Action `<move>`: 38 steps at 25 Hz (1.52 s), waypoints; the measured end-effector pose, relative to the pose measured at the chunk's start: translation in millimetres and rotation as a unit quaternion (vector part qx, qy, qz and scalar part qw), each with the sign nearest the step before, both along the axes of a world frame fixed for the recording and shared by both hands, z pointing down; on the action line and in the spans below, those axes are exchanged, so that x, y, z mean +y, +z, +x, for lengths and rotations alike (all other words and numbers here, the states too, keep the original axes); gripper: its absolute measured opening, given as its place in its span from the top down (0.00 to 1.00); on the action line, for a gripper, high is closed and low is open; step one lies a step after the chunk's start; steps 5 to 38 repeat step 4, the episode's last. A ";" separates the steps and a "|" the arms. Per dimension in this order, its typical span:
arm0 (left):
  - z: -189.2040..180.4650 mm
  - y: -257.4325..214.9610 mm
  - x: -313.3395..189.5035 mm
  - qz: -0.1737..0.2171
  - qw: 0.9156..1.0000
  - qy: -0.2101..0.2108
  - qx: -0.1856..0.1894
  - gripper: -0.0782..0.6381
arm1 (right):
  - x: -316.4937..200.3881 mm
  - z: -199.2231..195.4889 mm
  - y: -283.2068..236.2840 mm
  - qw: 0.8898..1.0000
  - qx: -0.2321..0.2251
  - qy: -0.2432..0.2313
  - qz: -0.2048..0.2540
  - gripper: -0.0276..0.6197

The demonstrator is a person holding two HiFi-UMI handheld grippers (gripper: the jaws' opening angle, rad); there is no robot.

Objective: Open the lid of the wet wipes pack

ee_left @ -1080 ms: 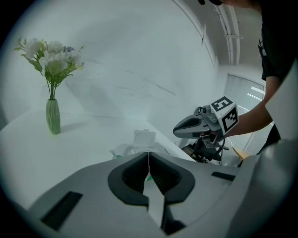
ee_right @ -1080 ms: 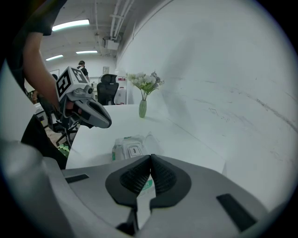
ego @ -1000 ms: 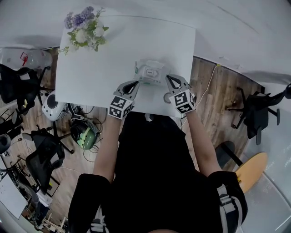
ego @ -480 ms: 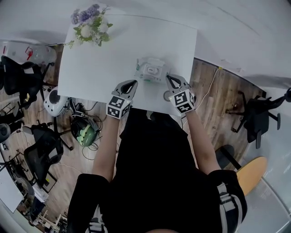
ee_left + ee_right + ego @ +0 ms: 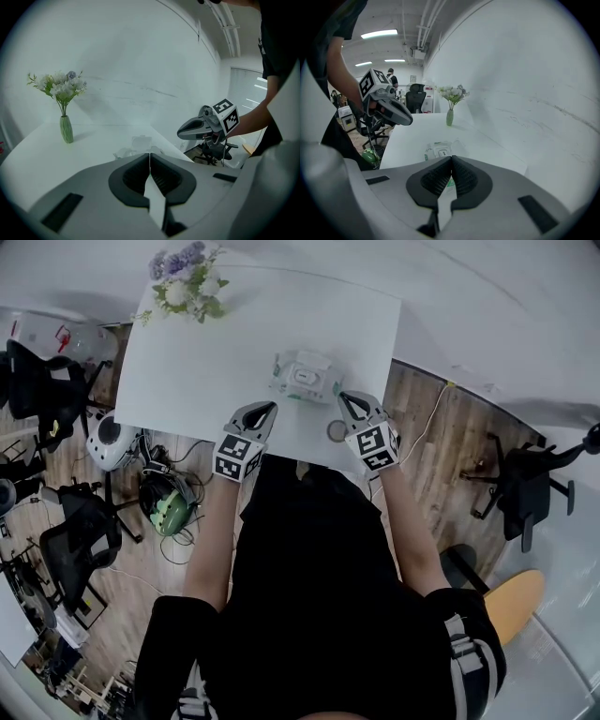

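The wet wipes pack (image 5: pixel 305 378) lies on the white table (image 5: pixel 216 362), a crinkled clear wrap with a white lid on top. It also shows in the left gripper view (image 5: pixel 139 143) and the right gripper view (image 5: pixel 439 150). I cannot tell whether the lid is raised. My left gripper (image 5: pixel 265 409) hovers at the near left of the pack, shut and empty (image 5: pixel 150 157). My right gripper (image 5: pixel 345 397) sits at the near right, also shut and empty (image 5: pixel 451 158). Neither touches the pack.
A small green vase of flowers (image 5: pixel 183 282) stands at the table's far left corner. A small ring-shaped object (image 5: pixel 336 431) lies by the near edge beside the right gripper. Office chairs (image 5: pixel 66 549) and gear crowd the floor on the left.
Both grippers have drawn back a little from the pack toward the table's near edge. The pack has stayed where it was.
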State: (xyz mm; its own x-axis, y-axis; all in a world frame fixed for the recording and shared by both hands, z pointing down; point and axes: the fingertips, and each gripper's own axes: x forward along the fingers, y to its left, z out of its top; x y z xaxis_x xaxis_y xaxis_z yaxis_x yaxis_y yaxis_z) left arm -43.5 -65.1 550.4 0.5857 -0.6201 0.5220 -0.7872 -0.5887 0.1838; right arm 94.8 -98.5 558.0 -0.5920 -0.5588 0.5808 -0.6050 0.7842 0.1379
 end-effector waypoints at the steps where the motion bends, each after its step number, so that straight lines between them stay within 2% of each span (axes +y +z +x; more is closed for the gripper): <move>1: 3.0 -0.3 3.5 0.000 1.000 0.000 -0.001 0.86 | 2.9 2.5 -0.6 1.000 0.000 -0.001 0.000 0.93; 4: 13.0 -2.9 14.8 0.000 1.000 -0.001 0.001 0.86 | 13.1 11.0 -2.2 1.000 0.000 -0.004 0.000 0.93; 38: 13.0 -2.9 14.8 0.000 1.000 -0.001 0.001 0.86 | 13.1 11.0 -2.2 1.000 0.000 -0.004 0.000 0.93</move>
